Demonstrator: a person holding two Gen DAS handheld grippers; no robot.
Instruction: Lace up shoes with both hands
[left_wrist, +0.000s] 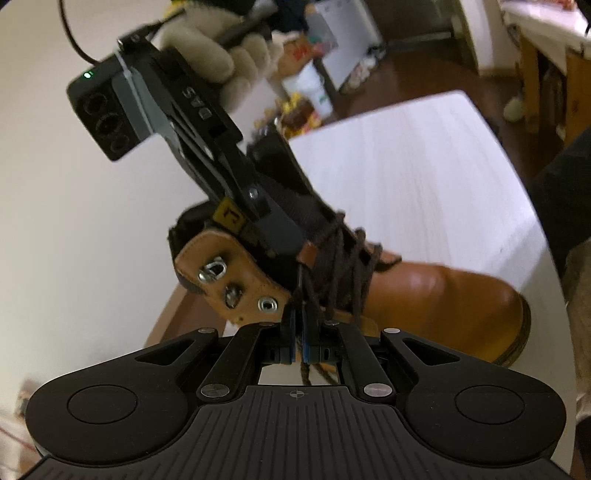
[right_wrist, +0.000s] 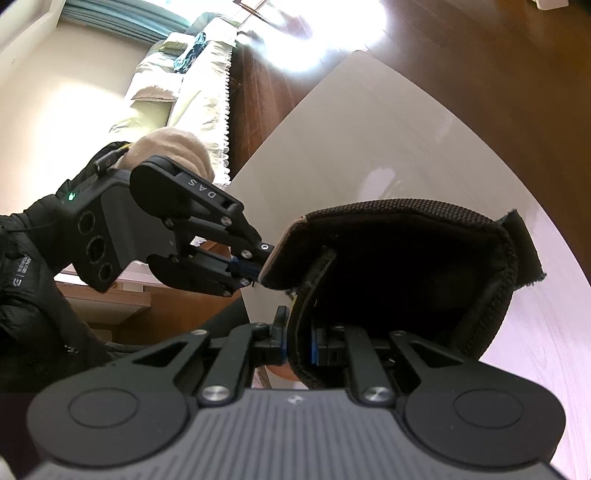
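Note:
A tan leather boot (left_wrist: 443, 295) with dark brown laces (left_wrist: 332, 266) stands on a white table (left_wrist: 406, 166). My left gripper (left_wrist: 299, 332) is shut on a lace strand just below the eyelet flap (left_wrist: 229, 280). From the upper left, in a gloved hand, my right gripper (left_wrist: 291, 240) reaches down onto the boot's black collar. In the right wrist view, my right gripper (right_wrist: 297, 343) is shut on the padded collar edge (right_wrist: 406, 210), one finger inside the boot and one outside. The left gripper (right_wrist: 255, 269) sits at the boot's flap; the lace is hidden there.
The table's edge (right_wrist: 295, 107) runs close behind the boot, with dark wooden floor (right_wrist: 480, 74) beyond. A white bucket (left_wrist: 310, 88) and bright clutter sit on the floor. A person's dark sleeve (right_wrist: 29, 277) fills the left side. A pale sofa (right_wrist: 192, 85) stands further back.

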